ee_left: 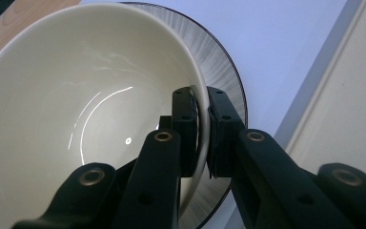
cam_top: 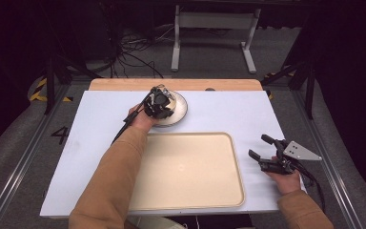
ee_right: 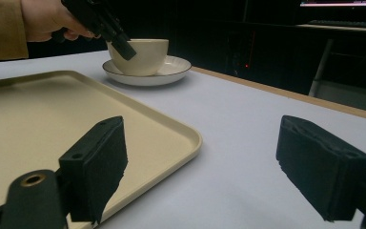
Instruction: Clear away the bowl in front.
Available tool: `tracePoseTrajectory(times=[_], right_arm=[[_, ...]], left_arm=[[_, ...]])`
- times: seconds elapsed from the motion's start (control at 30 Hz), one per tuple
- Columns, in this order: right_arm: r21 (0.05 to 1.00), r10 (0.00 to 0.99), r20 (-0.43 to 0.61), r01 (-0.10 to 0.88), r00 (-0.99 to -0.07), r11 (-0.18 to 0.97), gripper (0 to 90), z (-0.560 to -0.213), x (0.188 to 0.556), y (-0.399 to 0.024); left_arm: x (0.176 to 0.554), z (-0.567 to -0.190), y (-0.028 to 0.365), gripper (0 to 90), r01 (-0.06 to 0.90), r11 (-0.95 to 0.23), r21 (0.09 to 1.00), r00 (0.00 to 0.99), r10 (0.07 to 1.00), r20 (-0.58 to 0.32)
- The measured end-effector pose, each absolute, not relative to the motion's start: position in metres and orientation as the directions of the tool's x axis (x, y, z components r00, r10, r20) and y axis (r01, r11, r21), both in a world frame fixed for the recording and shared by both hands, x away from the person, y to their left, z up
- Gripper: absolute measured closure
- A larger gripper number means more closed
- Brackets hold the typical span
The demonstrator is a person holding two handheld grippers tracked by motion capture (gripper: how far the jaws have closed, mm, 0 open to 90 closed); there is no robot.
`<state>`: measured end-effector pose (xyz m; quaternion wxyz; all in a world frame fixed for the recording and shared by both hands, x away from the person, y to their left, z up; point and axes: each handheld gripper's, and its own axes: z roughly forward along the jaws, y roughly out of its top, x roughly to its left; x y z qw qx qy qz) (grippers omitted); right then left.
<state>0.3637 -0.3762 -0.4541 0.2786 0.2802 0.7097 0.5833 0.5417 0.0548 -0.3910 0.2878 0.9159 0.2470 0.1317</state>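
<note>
- Left gripper (ee_left: pixel 201 119): jaws pinch rim of cream ceramic bowl (ee_left: pixel 76 95), seated on grey-rimmed saucer (ee_left: pixel 226 81).
- Right gripper (ee_right: pixel 200 167): jaws spread, over white tabletop (ee_right: pixel 248 138).
- Beige plastic tray (cam_top: pixel 190 171): between both grippers.

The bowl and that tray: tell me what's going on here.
A person works at the table with a gripper in each hand. The left gripper has its fingers clamped on the rim of the cream bowl, one inside and one outside; the bowl sits on a plate. The right gripper waits open beside the empty tray.
</note>
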Motion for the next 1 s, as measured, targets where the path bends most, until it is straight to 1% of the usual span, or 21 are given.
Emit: tracePoseTrajectory(times=[0.23,0.4,1.0], right_arm=[[0.984,0.723,-0.069,0.073,-0.687,0.163,17.5,-0.454,0.364,-0.376],[0.984,0.724,-0.068,0.074,-0.686,0.163,17.5,-0.454,0.364,-0.376],[0.984,0.724,-0.069,0.074,-0.686,0.164,17.4,-0.454,0.364,-0.376]], left_arm=[[0.533,-0.375,0.055,84.6,0.357,-0.706,0.611,0.852,0.515,0.097],[0.528,-0.364,0.054,84.8,0.360,-0.720,0.593,0.856,0.508,0.097],[0.504,-0.335,0.054,85.3,0.322,-0.738,0.593,0.878,0.467,0.105]])
